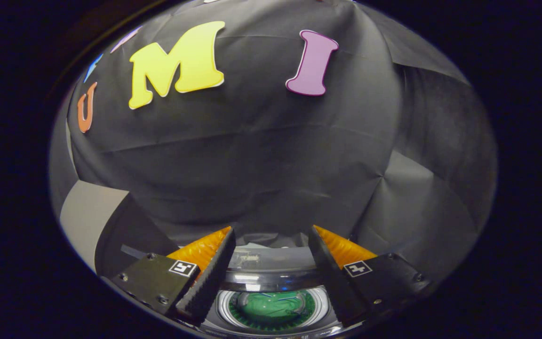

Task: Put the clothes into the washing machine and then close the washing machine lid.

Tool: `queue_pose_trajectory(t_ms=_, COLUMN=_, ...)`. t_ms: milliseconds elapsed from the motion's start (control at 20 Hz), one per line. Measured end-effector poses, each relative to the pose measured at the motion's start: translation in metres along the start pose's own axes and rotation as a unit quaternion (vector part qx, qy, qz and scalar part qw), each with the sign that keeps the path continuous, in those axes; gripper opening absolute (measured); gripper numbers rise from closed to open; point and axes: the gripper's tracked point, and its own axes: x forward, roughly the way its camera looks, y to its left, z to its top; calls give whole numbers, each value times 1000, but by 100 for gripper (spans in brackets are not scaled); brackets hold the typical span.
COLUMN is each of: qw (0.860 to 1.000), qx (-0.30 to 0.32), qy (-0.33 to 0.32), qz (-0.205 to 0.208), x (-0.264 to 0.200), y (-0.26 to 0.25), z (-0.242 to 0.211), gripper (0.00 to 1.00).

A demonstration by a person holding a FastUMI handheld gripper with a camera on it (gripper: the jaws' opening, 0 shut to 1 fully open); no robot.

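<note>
Green cloth (271,307) lies inside washing machine (271,282) drum, bottom centre of frame, seen through what looks like glass lid (264,263), shut or nearly. My gripper (271,235) hangs above it, fingers spread wide, holding nothing. Step in hand, by my reading: confirm lid seated; press flat on rim, not glass. Dark booth wall fills upper frame.
</note>
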Motion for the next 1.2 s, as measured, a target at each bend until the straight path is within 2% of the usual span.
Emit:
queue_pose_trajectory(t_ms=700, qw=999, qx=5, qy=14, qz=-33, x=-34, y=-6, z=-45, gripper=98)
queue_pose_trajectory(t_ms=950, qw=998, qx=10, qy=41, qz=-52, x=-52, y=-8, z=-82, gripper=98)
queue_pose_trajectory(t_ms=1050, qw=997, qx=24, qy=49, qz=-50, x=-65, y=-6, z=-101, gripper=98)
queue_pose_trajectory(t_ms=1200, qw=998, qx=31, qy=25, qz=-53, x=-100, y=0, z=-109, gripper=98)
